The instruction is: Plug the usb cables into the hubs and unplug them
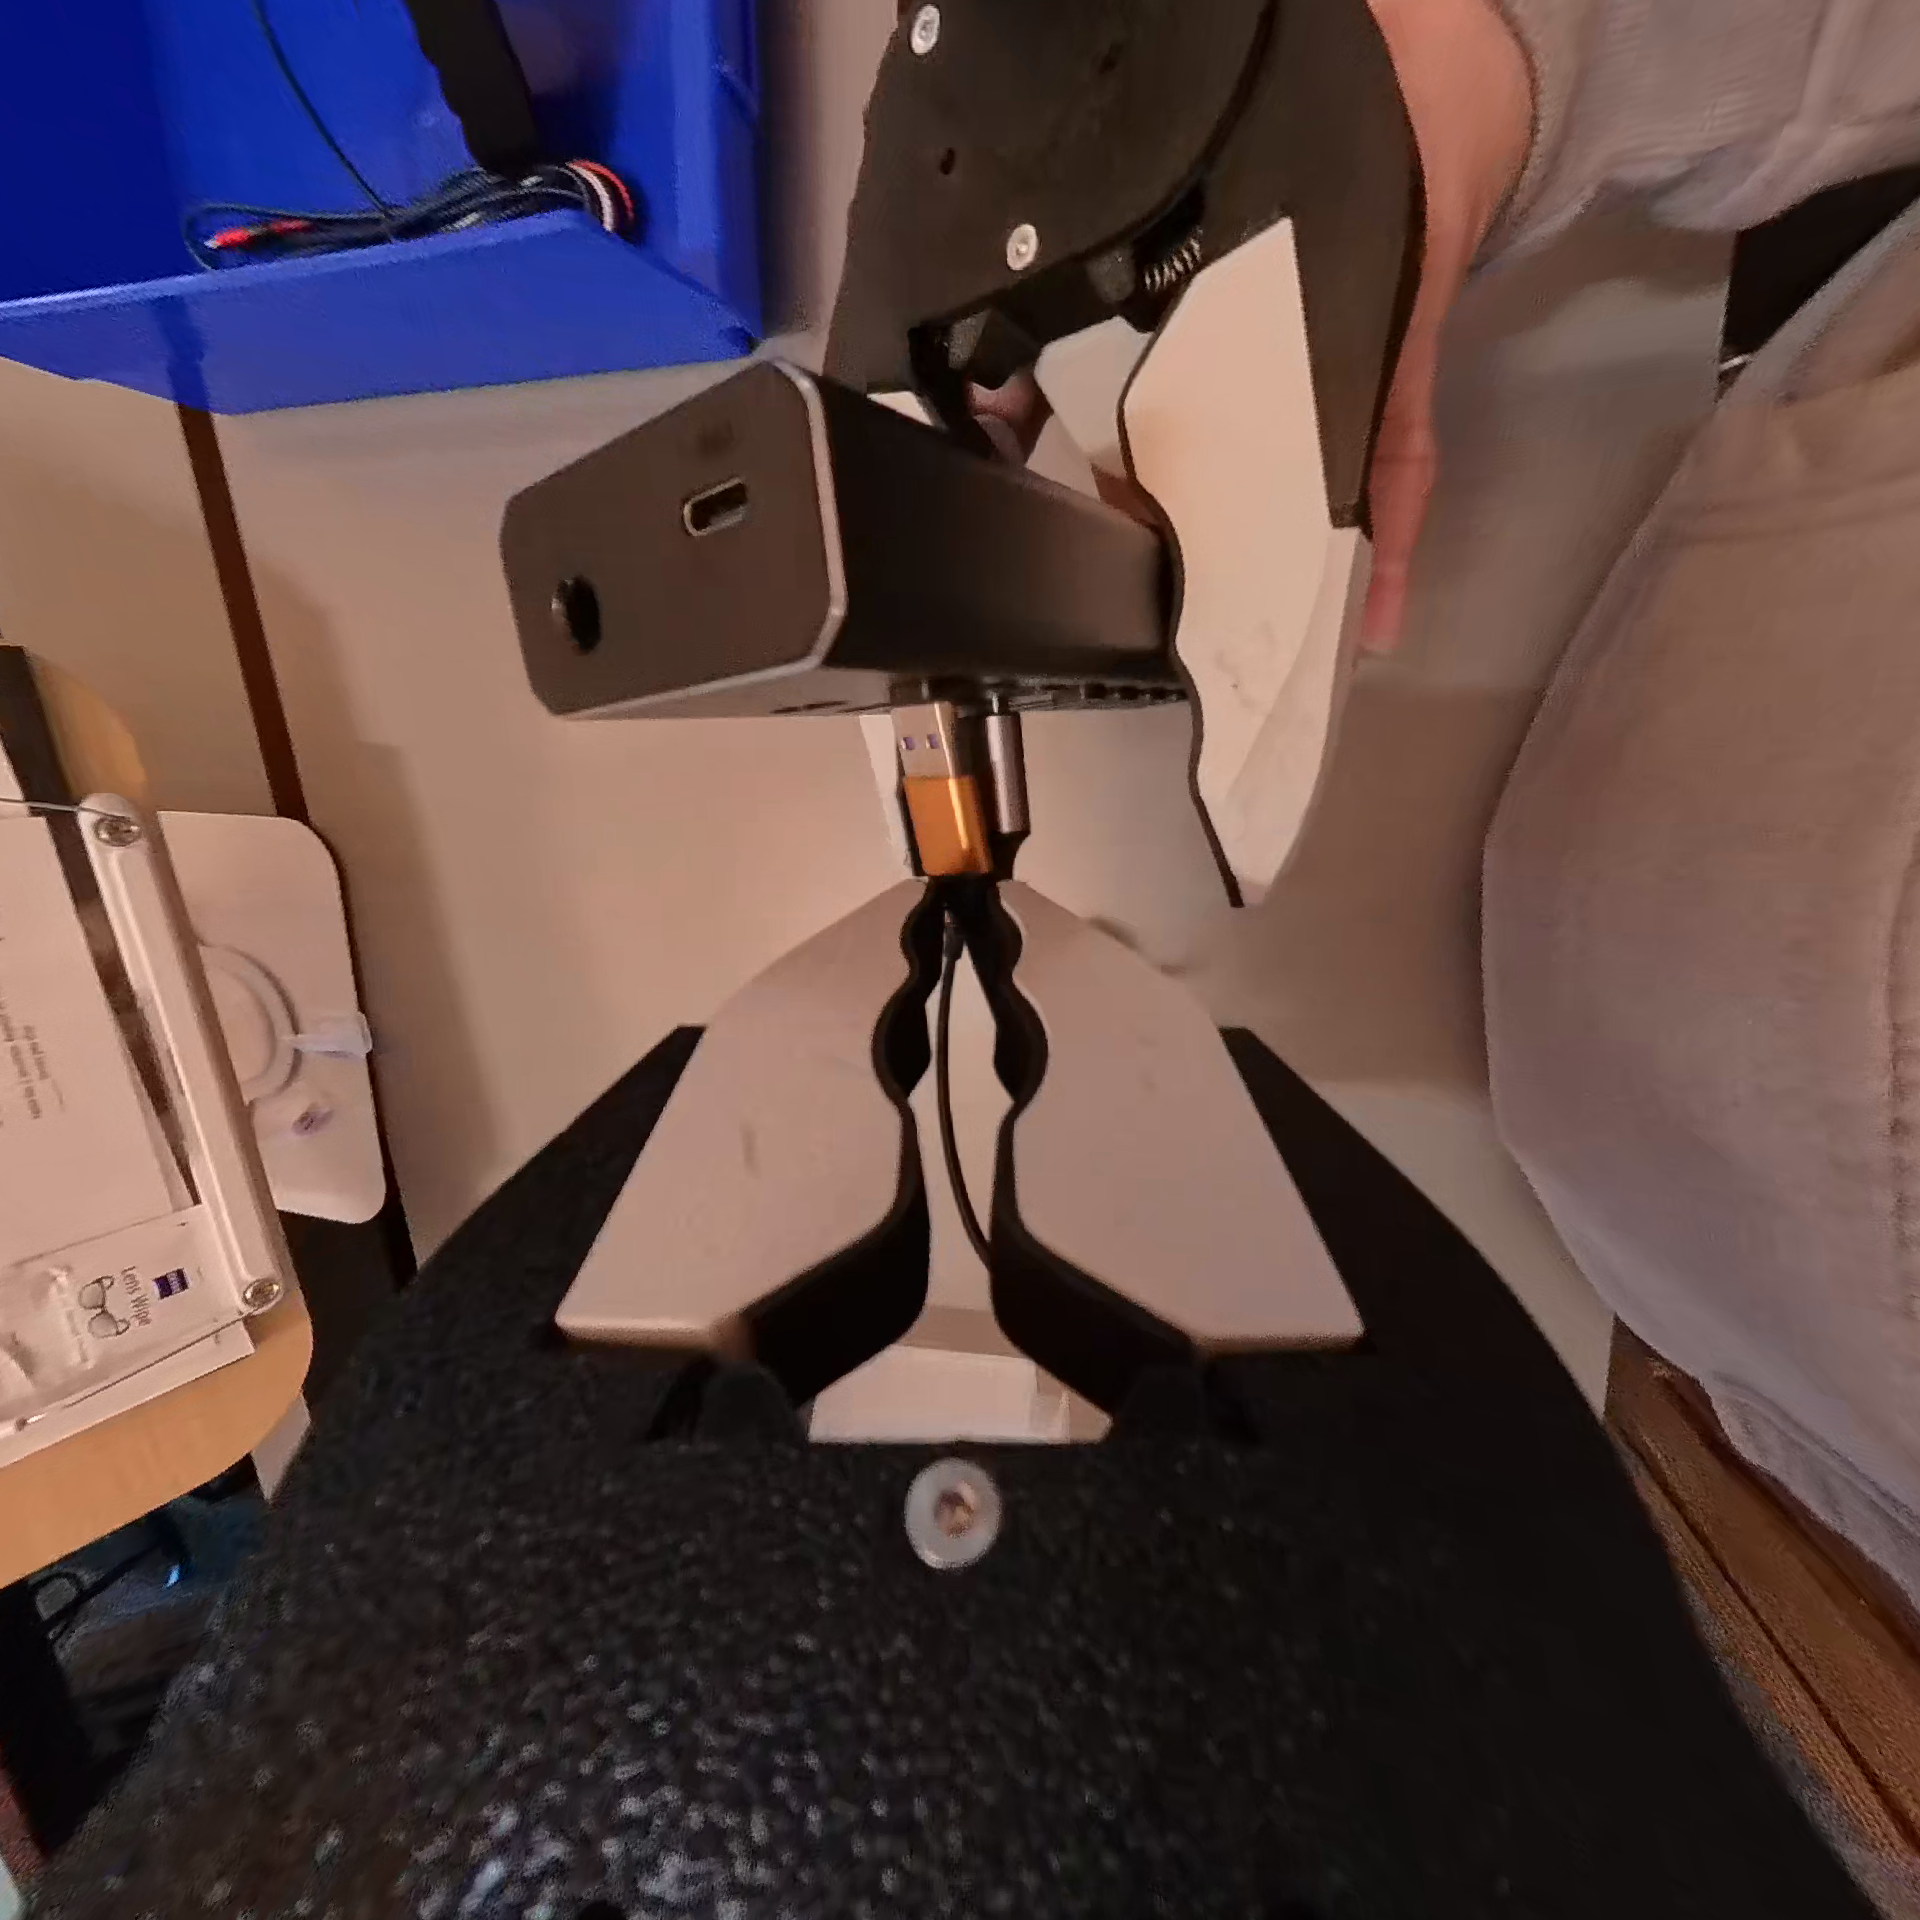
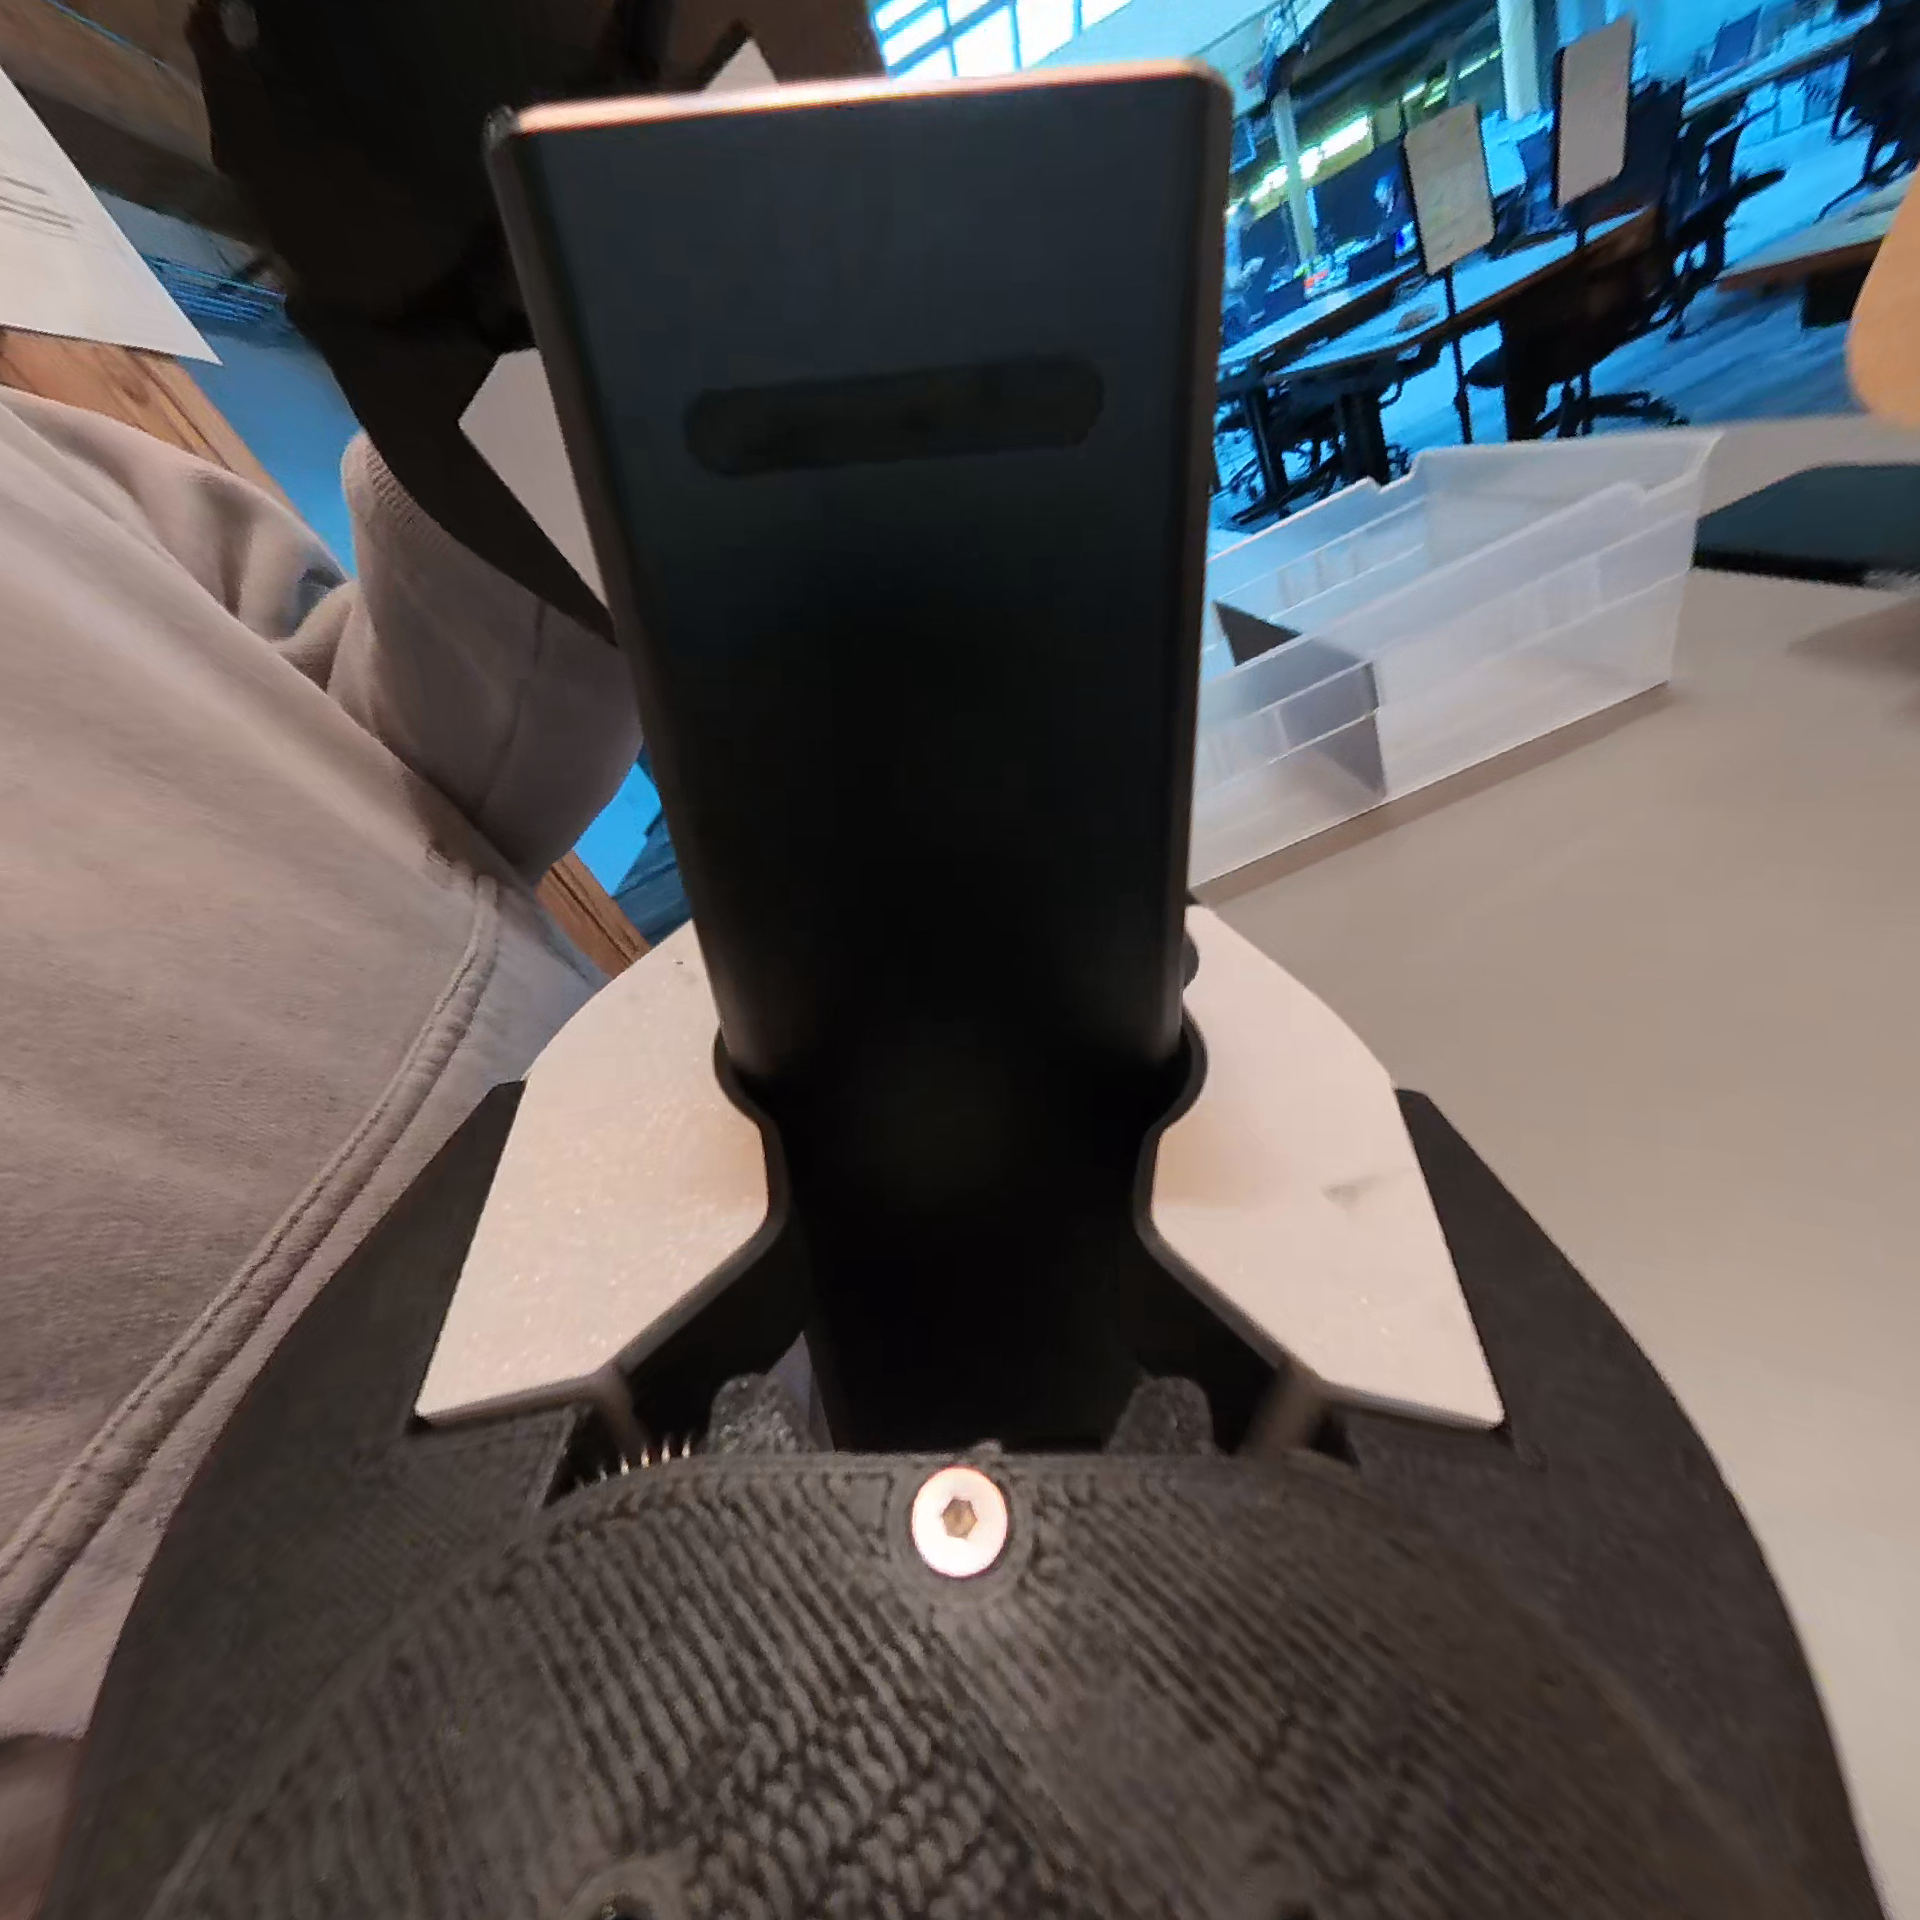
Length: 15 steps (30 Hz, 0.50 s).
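Note:
A dark grey USB hub (image 1: 727,540) hangs in the air in the left wrist view. My right gripper (image 2: 961,1049) is shut on one end of it, and the hub's long body (image 2: 883,623) fills the right wrist view. A gold USB plug (image 1: 945,821) points up into a port on the hub's underside, with part of its silver tip still showing. A grey plug (image 1: 1005,774) sits in the port beside it. My left gripper (image 1: 961,899) is shut on the black cable (image 1: 951,1039) right behind the gold plug.
A blue bin (image 1: 364,291) holding loose cables is at the upper left. A person's grey-clothed body (image 1: 1662,831) is close on the right. A clear plastic divided tray (image 2: 1455,623) stands on the grey table (image 2: 1558,1039). A white holder with papers (image 1: 125,1039) is at the left.

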### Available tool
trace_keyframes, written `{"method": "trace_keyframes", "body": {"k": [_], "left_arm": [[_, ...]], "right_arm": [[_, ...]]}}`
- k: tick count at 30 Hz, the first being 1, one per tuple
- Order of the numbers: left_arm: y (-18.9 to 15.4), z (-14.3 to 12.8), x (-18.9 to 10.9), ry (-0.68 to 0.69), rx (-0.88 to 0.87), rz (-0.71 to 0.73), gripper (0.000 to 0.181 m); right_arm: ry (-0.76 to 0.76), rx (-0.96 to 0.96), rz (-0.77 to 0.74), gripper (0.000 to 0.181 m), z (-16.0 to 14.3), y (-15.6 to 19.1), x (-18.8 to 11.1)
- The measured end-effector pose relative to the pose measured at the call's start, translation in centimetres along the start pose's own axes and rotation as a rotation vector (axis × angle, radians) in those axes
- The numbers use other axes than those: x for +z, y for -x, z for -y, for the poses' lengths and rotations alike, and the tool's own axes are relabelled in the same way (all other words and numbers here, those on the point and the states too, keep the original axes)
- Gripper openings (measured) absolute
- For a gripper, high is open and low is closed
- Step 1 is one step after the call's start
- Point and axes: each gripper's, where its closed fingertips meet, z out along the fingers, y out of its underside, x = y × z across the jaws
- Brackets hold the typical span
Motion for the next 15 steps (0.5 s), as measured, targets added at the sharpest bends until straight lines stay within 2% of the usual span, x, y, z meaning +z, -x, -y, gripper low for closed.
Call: {"method": "trace_keyframes", "body": {"k": [5,9,11,15], "left_arm": [[0.4,1.0,-0.7,-0.091,-0.032,-0.029,0.005],[0.3,0.0,-0.4,0.024,0.041,-0.004,0.003],[0.6,-0.2,-0.3,0.035,0.039,0.008,0.002],[-0.2,1.7,-0.8,-0.094,0.012,-0.054,0.0]], "right_arm": [[-0.082,0.049,0.056,0.074,0.9,0.4,-0.4],[-0.047,0.044,0.058,0.074,0.6,0.6,0.0],[-0.047,0.057,0.068,0.074,0.6,0.7,0.1],[-0.028,0.059,0.074,0.074,0.2,0.8,0.5]]}}
